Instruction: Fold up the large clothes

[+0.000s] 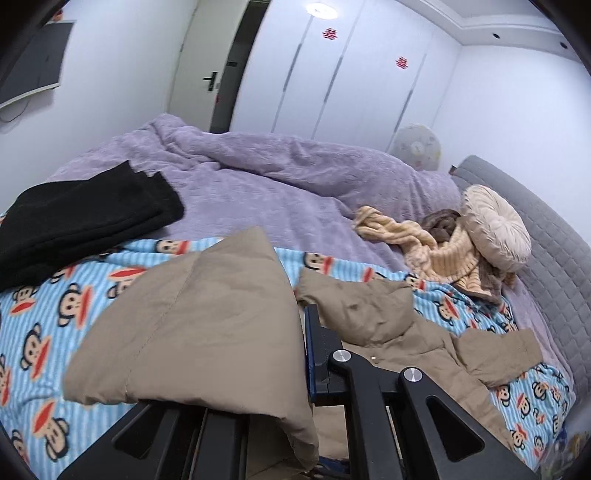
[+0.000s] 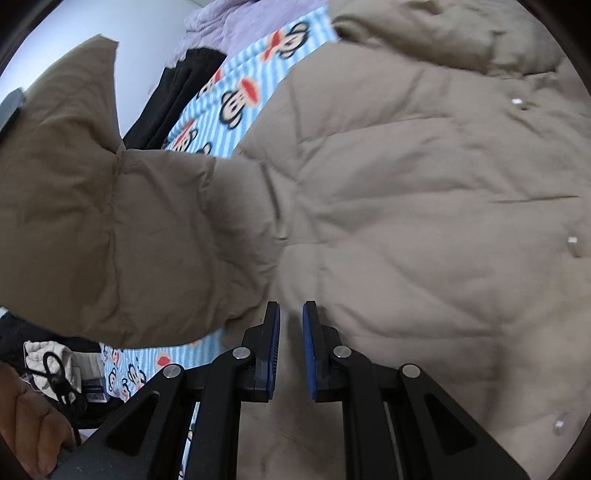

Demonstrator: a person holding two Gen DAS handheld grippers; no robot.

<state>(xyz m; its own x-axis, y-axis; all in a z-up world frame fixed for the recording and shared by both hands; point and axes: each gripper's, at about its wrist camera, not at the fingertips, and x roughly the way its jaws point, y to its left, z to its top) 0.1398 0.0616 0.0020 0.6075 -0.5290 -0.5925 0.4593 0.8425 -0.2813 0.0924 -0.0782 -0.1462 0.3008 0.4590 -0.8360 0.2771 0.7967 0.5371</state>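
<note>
- The left tool [image 1: 295,365] is clamped on a lifted fold of the tan puffer jacket [image 1: 373,317]: the cloth drapes over one finger and hides it, so only the blue-padded finger [image 1: 317,354] shows.
- The right tool [image 2: 291,350] hovers over the jacket's body with its two blue pads parted, a narrow gap between them, nothing gripped.
- The jacket lies spread on the monkey-print blanket [image 1: 40,332], one sleeve [image 2: 122,236] raised off it; three snap fasteners show down its front in the right wrist view.
- The blanket — pale blue stripes, cartoon monkey faces — covers the near part of the bed.
- Beyond the jacket, a folded black garment [image 1: 81,218] rests at the blanket's far edge, partly on the purple duvet [image 1: 266,173].
- Also beyond the jacket, toward the grey padded headboard [image 1: 546,236], lie a crumpled cream-and-brown knit [image 1: 436,247] and one round cream cushion [image 1: 495,229].
- Farthest from the jacket: white wardrobe doors [image 1: 332,81] bearing two red paper-cut characters, too small to read, a door with a black handle [image 1: 210,79], one ceiling light [image 1: 321,9], a dark wall screen [image 1: 37,62].
</note>
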